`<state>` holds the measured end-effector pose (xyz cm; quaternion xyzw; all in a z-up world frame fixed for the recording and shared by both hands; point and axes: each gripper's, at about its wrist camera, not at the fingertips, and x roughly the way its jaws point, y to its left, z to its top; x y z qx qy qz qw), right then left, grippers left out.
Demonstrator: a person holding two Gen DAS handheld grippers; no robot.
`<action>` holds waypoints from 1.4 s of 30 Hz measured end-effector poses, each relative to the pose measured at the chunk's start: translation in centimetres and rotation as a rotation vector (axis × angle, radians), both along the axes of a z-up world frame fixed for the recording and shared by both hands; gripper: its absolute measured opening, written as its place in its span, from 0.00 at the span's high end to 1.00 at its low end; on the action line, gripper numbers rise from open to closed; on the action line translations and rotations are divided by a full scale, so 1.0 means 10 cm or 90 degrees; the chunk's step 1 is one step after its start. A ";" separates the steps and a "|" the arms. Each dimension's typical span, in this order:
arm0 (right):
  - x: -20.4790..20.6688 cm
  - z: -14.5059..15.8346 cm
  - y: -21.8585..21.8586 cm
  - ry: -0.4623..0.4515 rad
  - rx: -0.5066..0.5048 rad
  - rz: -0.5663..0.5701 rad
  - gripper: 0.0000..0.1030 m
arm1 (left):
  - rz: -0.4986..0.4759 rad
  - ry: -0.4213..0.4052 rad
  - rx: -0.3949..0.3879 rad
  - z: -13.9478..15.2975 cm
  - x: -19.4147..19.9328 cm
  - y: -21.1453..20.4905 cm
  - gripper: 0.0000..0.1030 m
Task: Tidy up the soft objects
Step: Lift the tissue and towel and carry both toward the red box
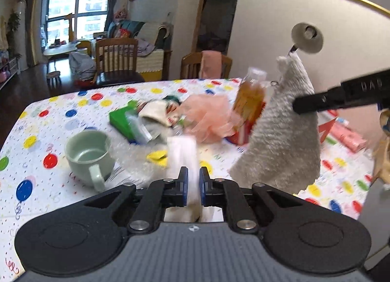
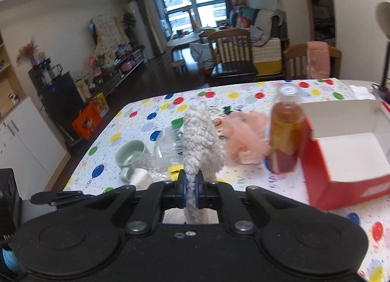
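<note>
Above the spotted tabletop, the right hand-held gripper pinches a fluffy grey cloth; the left hand-held gripper pinches a white sponge. Best carried high toward the red box at three o'clock, skirting the bottle.

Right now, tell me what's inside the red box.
The red box looks empty: only its white floor and back wall show. Its near wall hides the front strip, and the frame crops its right end.

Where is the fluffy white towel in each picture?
Left wrist view: the towel hangs at the right, pinched by the right gripper.
Right wrist view: the towel is in the middle, sticking up.
Shared landmark: the green cup.
</note>
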<state>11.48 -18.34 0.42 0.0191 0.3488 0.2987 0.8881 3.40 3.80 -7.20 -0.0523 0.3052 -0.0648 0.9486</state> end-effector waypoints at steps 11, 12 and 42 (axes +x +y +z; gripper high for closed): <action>0.00 0.09 -0.59 0.019 0.041 -0.040 0.95 | -0.022 0.051 0.011 -0.08 0.11 -0.11 0.91; 0.00 0.06 -0.61 0.022 0.041 -0.037 0.95 | -0.025 0.053 0.018 -0.12 0.09 -0.11 0.90; 0.03 -0.22 -0.72 0.090 0.034 -0.028 0.95 | 0.034 0.133 0.114 -0.84 0.26 -0.18 0.32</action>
